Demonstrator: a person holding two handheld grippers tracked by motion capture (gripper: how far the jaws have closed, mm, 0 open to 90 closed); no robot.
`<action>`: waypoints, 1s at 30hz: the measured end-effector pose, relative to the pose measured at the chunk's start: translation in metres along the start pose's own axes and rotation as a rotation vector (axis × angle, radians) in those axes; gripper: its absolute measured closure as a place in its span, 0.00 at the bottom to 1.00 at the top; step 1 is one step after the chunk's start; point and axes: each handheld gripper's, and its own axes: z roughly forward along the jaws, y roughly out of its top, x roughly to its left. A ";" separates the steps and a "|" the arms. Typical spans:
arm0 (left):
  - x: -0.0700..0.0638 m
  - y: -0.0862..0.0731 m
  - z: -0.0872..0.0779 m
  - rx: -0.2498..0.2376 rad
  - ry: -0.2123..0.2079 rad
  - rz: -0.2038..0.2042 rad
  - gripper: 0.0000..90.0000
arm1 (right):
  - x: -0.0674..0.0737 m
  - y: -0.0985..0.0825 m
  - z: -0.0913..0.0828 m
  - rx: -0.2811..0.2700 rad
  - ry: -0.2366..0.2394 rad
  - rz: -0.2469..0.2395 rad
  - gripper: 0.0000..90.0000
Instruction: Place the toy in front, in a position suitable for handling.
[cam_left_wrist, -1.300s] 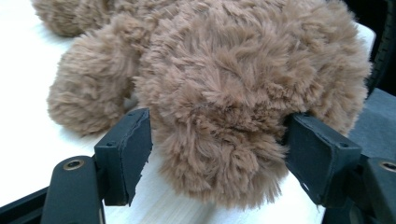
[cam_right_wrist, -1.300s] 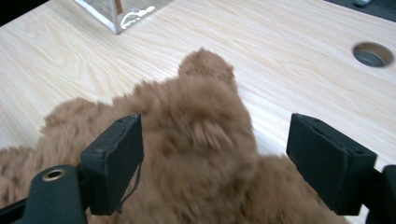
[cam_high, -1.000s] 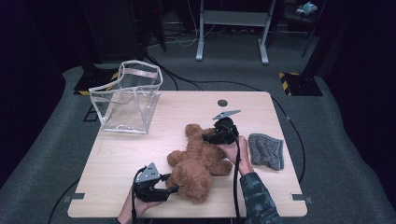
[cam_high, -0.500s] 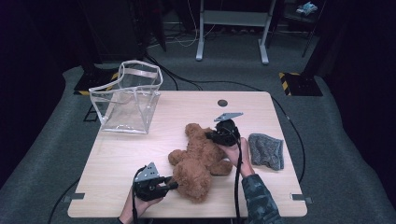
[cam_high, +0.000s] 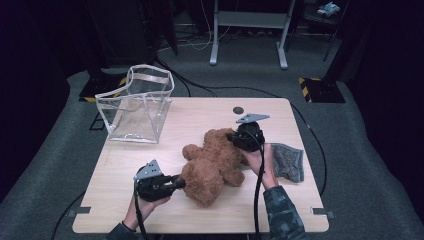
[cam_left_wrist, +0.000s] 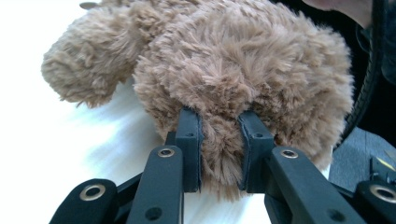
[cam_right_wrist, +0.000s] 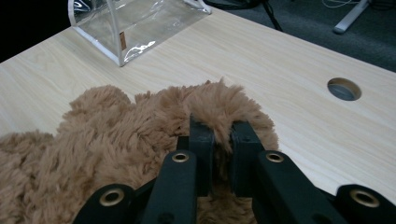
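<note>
Since a second ago both tools have closed onto the plush bear (cam_high: 212, 162), and the bear's upper end has shifted slightly on the counter (cam_high: 200, 120). The left tool (cam_left_wrist: 219, 140) has just been closing and pinches a tuft of long brown fur at the bear's lower end; the right tool (cam_right_wrist: 219, 140) is clamped nearly together on fur at the far end. One shaggy, rounded bear lies mid-counter. One clear plastic bag (cam_high: 137, 107) with pale trim stands open near the far left corner, nothing visible inside. One grey knitted cloth (cam_high: 289, 161) lies flat at right.
</note>
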 end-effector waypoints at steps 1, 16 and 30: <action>0.000 0.000 0.000 0.000 0.000 0.000 0.82 | 0.000 0.000 0.000 0.000 0.000 0.000 0.92; 0.029 0.045 -0.006 -0.026 0.035 -0.004 0.83 | 0.004 0.024 -0.033 -0.036 -0.108 0.016 0.92; 0.068 0.071 0.005 0.011 0.073 -0.042 0.85 | 0.008 0.031 -0.042 -0.002 -0.145 0.040 0.92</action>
